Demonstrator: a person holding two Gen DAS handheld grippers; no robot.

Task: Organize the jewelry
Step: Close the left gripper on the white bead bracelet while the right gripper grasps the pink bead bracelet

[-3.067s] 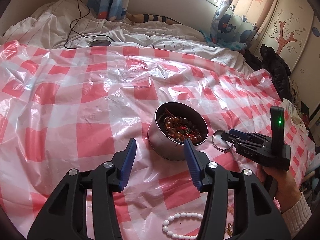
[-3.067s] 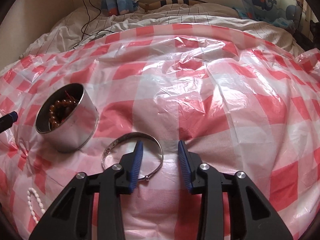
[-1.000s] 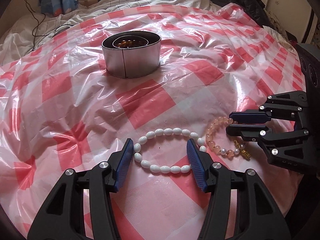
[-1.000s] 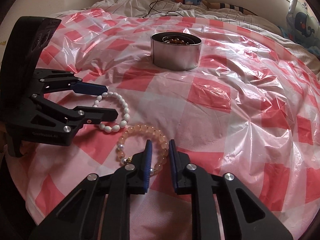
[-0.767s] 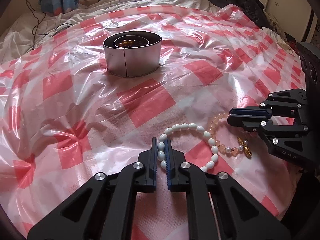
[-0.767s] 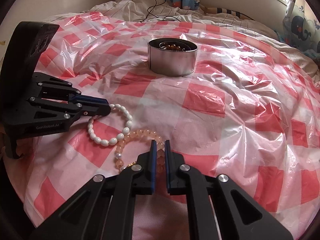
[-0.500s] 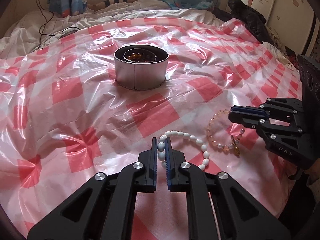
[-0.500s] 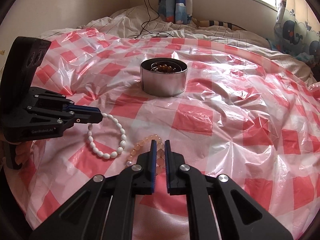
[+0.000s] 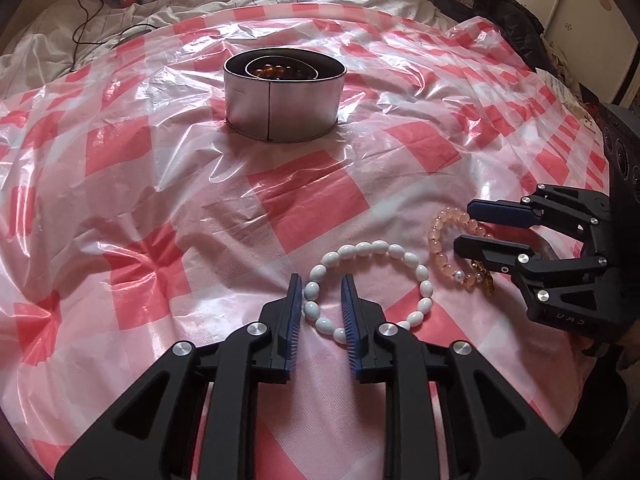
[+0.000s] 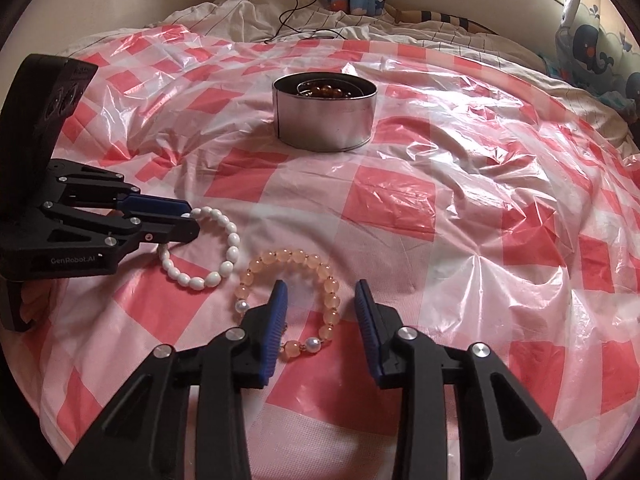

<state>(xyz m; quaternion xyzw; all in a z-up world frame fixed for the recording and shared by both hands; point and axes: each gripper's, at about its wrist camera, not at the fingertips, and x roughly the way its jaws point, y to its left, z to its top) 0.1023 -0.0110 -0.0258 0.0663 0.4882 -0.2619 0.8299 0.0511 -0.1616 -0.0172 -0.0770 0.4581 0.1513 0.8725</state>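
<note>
Both claws are released: the left gripper (image 9: pixel 320 304) straddles the white bracelet (image 9: pixel 366 286) and the right gripper (image 10: pixel 320 304) the peach bracelet (image 10: pixel 294 300), both lying on the checked plastic sheet (image 10: pixel 440 208). The tin (image 10: pixel 324 116) stands well beyond them, nothing between. "GenRobot.AI" reads on the left gripper.

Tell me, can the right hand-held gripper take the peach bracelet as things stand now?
Probably yes. The right hand-held gripper is open, with one side of the peach bracelet between its fingers. Nothing covers it; the white bracelet lies apart.
</note>
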